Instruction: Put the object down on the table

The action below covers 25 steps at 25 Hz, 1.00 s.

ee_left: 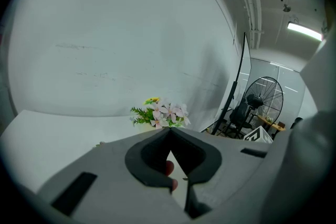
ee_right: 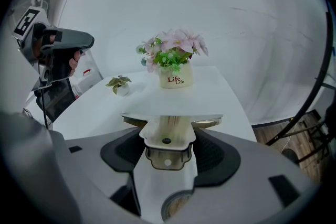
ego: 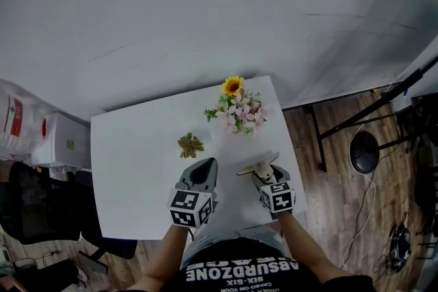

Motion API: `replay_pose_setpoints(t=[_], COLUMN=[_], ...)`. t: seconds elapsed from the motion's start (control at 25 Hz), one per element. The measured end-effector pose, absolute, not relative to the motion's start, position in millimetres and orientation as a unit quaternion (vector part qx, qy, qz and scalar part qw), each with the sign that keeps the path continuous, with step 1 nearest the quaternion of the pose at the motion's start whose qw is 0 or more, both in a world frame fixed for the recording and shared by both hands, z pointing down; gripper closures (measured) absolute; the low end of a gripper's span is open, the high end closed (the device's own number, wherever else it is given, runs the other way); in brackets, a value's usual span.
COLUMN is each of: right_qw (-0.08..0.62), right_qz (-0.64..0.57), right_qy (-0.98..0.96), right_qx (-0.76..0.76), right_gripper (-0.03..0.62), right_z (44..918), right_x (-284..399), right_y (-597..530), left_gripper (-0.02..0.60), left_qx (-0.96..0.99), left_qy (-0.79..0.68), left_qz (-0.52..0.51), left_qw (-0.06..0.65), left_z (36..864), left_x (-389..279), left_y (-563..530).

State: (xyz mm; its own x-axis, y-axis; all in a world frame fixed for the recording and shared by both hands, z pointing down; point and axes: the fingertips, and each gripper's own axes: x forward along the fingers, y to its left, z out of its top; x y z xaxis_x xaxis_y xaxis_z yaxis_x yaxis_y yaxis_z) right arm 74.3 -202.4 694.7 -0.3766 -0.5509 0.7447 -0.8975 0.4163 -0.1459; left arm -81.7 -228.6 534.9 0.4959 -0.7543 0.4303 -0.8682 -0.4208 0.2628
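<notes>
Clamped between the jaws of the right gripper [ee_right: 169, 157]: a T-shaped tool [ee_right: 168, 131], gripped by its stem. Stem of smooth cream plastic with a small dark hole, over a translucent brownish tab with a hole of its own. Long axis of the stem straight out from the jaws, toward the flower pot [ee_right: 175, 77]. Across the far end, a wide, thin, pale blade [ee_right: 173, 109], broadside to the pot and roughly level, with dull gold edges showing beneath at either end. Tool over the white counter [ee_right: 220, 92], on the person's side of the pot; contact between blade and counter not discernible.

Left gripper [ee_left: 170, 134]: grey body, dark padded jaws with the tips closed together, nothing between them, pointed toward the pot from the person's side, to the left of the tool.

Flower pot: small, cream, cylindrical, printed "Life", filled with pink blossoms, green sprigs and one yellow sunflower. Left of the pot, apart from it: a small leafy plant [ee_right: 120, 84] in a round white pot.
</notes>
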Motion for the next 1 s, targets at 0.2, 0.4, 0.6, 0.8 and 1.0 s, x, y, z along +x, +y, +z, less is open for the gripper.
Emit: replay_pose_setpoints(t=[0.2, 0.4, 0.6, 0.8, 1.0], right_qw=[0.320, 0.330, 0.336, 0.342, 0.348], right_qz=[0.277, 0.274, 0.271, 0.268, 0.258], right_qy=[-0.779, -0.777, -0.776, -0.774, -0.776], right_qx=[0.462, 0.460, 0.460, 0.460, 0.458], right_gripper=[0.312, 0.312, 0.310, 0.310, 0.310], right_z=[702, 709, 715, 719, 722], right_x=[75, 76, 78, 80, 82], right_y=[-200, -199, -197, -195, -192], left_gripper=[0.577, 0.577, 0.577, 0.577, 0.577], left_qx=[0.834, 0.833, 0.835, 0.837, 0.837], left_qy=[-0.486, -0.487, -0.485, -0.481, -0.481], left_qz=[0.124, 0.126, 0.124, 0.124, 0.126], left_qw=[0.230, 0.230, 0.230, 0.228, 0.228], left_z=[535, 536, 536, 535, 536], left_x=[-81, -80, -76, -70, -67], left_y=[-229, -229, -230, -229, -227])
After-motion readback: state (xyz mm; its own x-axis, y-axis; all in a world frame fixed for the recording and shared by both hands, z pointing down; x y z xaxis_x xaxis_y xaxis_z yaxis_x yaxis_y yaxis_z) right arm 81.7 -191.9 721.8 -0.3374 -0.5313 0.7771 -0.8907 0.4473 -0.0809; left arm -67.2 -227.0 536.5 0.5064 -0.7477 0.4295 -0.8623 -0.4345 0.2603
